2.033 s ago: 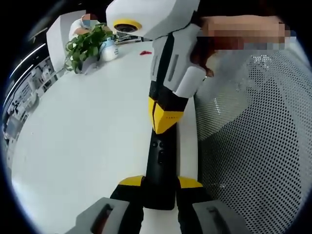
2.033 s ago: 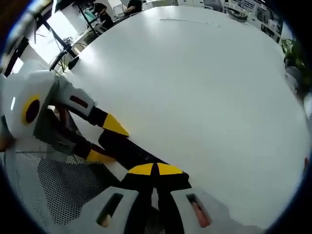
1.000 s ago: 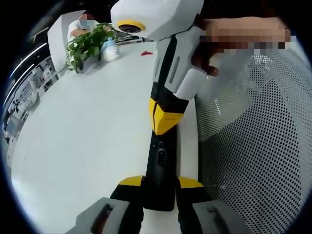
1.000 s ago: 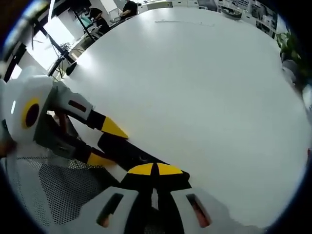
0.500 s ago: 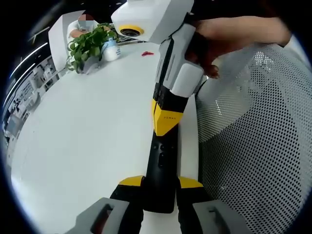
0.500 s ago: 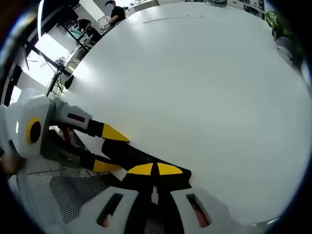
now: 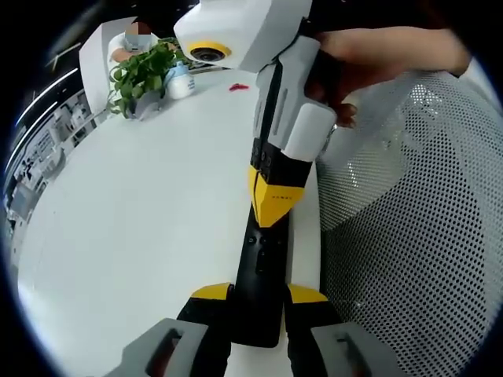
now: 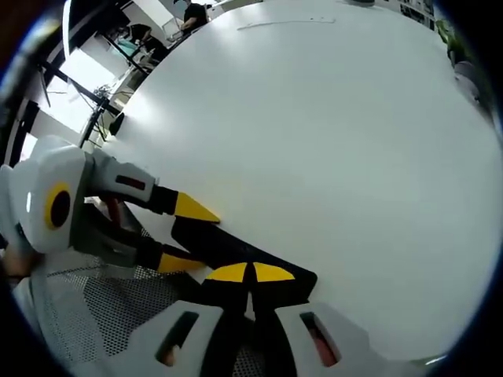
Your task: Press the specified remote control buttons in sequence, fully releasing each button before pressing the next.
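Your left tool (image 7: 258,297) grips the near end of the black remote (image 7: 259,283), which lies along the white table (image 7: 141,220) edge beside a perforated chair (image 7: 409,236). Your right tool (image 8: 250,272) has its yellow tips closed together, resting on the remote's upper face.

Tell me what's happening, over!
Left tool shut on black remote. Right tool shut, tips down on remote's buttons. Nothing blocking; plant far off.

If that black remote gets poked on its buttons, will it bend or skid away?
The remote looks stiff, a slim hard bar, so bending seems unlikely. It probably won't skid: the left gripper clamps its near end. The right gripper's closed tips sit on it.
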Demonstrator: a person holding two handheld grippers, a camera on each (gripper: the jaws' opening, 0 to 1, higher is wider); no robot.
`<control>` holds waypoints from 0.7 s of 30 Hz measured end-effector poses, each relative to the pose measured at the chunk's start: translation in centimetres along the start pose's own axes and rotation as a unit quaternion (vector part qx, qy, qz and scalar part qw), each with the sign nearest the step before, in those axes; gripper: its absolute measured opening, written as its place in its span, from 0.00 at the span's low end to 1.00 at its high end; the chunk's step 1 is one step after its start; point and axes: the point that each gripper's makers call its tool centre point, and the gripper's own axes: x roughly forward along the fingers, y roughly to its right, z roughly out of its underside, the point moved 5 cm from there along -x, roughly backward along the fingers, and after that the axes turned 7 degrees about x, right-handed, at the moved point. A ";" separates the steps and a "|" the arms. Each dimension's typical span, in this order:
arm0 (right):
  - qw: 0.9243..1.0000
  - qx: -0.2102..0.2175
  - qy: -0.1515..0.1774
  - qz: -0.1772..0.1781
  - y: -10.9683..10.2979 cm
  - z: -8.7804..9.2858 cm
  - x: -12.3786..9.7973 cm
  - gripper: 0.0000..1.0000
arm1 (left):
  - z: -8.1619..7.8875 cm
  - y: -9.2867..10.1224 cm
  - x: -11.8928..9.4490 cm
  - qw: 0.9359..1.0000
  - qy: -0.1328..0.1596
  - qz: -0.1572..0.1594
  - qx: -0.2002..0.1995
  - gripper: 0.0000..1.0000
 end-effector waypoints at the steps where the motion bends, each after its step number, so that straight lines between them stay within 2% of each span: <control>1: 1.000 -0.001 -0.001 0.000 0.0 0.0 0.0 0.00 | 0.0 0.0 0.0 1.000 0.000 0.000 0.000 0.26; 7: 1.000 0.001 -0.013 -0.007 -0.3 0.3 0.0 0.00 | 0.0 0.0 0.0 1.000 0.001 0.000 0.001 0.26; 21: 1.000 0.018 -0.014 -0.014 -0.3 0.4 0.0 0.00 | 0.0 0.0 0.0 1.000 0.001 0.001 0.003 0.26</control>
